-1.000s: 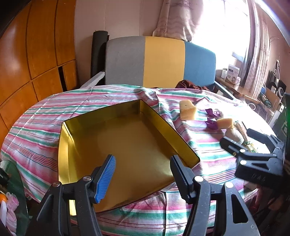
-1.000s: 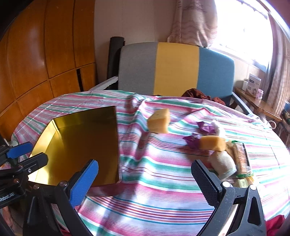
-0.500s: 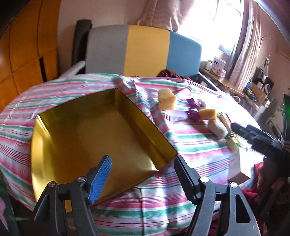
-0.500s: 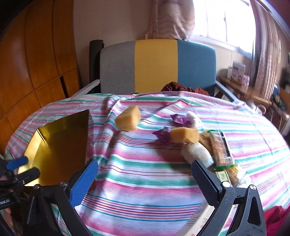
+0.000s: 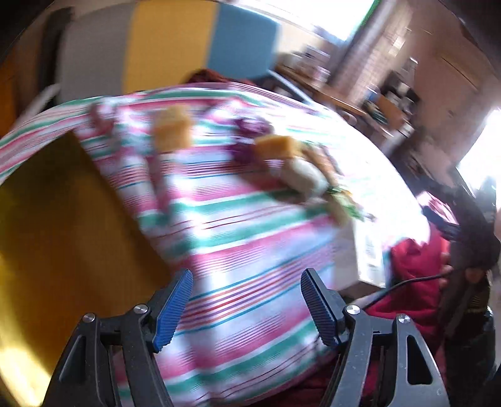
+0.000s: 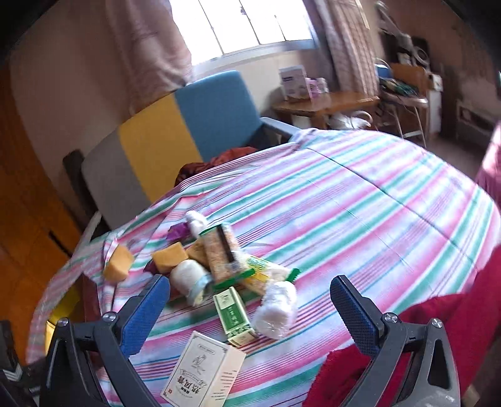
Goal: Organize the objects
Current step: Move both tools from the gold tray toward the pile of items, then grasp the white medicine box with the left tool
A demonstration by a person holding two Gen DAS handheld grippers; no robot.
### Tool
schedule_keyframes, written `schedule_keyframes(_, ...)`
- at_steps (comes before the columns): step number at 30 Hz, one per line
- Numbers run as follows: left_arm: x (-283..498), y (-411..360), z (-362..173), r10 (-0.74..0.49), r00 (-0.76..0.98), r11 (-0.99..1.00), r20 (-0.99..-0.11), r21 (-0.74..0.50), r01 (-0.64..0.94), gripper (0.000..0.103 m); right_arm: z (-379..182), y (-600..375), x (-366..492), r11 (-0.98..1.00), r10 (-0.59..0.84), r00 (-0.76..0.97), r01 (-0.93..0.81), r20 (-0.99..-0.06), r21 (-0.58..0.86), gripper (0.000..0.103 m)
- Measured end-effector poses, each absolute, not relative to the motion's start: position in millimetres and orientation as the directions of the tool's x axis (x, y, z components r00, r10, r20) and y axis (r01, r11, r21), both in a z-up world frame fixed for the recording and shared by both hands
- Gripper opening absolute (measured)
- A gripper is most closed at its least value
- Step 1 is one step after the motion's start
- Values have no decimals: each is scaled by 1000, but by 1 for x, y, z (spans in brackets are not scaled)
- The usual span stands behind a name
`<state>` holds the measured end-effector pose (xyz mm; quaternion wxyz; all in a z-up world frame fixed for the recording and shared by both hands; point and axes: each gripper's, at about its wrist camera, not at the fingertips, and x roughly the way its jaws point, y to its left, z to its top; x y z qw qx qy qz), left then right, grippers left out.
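Round table under a striped cloth (image 6: 360, 200), pink, green and white. Behind it, a chair (image 6: 175, 137) with a back in grey, yellow and blue panels; something dark red bunched on its seat. Orange-brown wood panelling (image 6: 22, 213) along the left wall, plain pale wall (image 6: 78, 78) beside it. Bright window (image 6: 241, 22) above the chair, daylight pouring in, washed out to white. Patterned curtains (image 6: 347, 47) hanging at both sides. Low wooden side table (image 6: 325, 103) under the window, with small boxes on top. Further right, a cluttered desk (image 6: 404, 94) on thin metal legs. Left wrist view heavily blurred.
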<state>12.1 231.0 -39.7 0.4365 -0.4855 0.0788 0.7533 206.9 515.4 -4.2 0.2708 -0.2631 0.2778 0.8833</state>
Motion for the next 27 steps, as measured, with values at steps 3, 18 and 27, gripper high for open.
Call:
schedule_keyframes(3,21,277,-40,624,-22,-477,-781,-359,-802,73,-6,520,212,-667,309,-744,-614,-593,422,103)
schedule_keyframes(18,85,407,-60,517,192,-194,-834,-332,-923,76,-8,534,230,-616,281,-812,-562,-512,552,103)
schedule_keyframes(27,66,387,-84,520,203,-287,-830,-393,-873,58,-16,541,228,-581,258,-800,-576,-541,575,103)
